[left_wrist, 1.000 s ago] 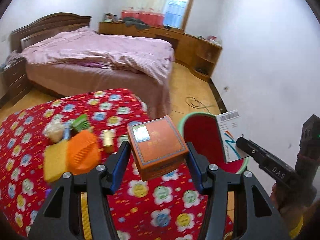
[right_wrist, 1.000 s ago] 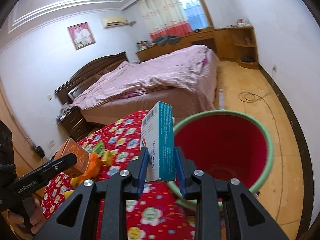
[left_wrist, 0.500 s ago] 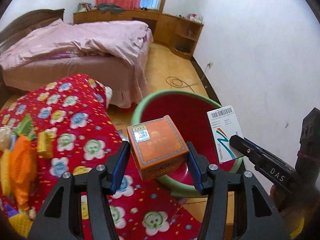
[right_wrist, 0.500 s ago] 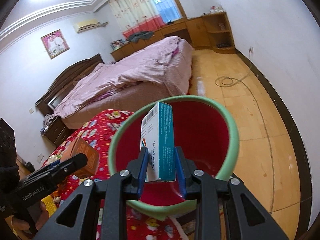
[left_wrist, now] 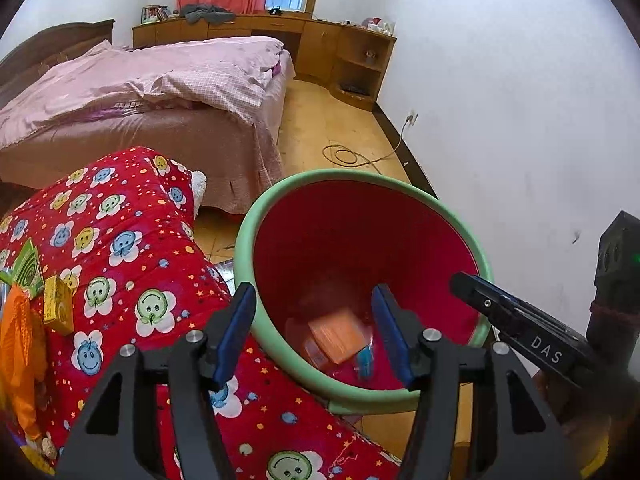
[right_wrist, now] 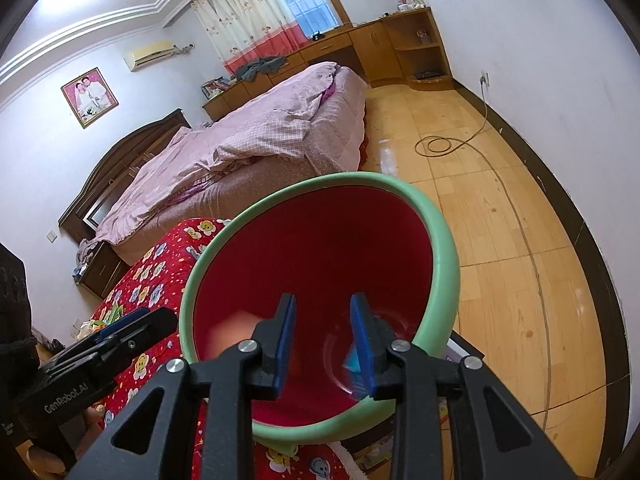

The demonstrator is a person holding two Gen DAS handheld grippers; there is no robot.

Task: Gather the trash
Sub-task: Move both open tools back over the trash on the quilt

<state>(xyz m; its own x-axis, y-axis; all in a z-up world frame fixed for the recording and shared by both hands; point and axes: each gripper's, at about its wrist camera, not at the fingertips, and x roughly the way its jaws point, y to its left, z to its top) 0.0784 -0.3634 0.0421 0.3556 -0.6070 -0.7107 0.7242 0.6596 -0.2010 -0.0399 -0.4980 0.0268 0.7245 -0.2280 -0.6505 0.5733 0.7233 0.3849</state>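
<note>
Two hand-held grippers hang over a red waste bin [left_wrist: 360, 216] with a green rim, and both are empty. The left gripper [left_wrist: 314, 330] has its jaws parting with nothing between them, and the right gripper [right_wrist: 322, 342] likewise has its blue pads spreading on bare air. At the bottom of the bin lies an orange box [left_wrist: 338, 334], a small teal-and-white carton [left_wrist: 364, 360] just beside it, so this pair of items counts as collected. More remains: on the red flowered cloth [left_wrist: 132, 264] to the left sit a small yellow box [left_wrist: 59, 306], a green packet [left_wrist: 24, 268] and an orange mesh object [left_wrist: 18, 360], all well apart from the bin and apparently still to be gathered; whether further scraps lie past the left edge of the left wrist view cannot be told. The bin stands tight against the cloth-covered surface, its rim touching or nearly touching the cloth's edge, with a white wall [left_wrist: 500, 120] close on the far side, so the right hand has little lateral room there. Above the rim the space is open, and a lift clear of it should precede any swing back to the cloth. The wooden floor [right_wrist: 500, 200] beyond carries a loose coiled cable [right_wrist: 440, 146], away from the working area.
</note>
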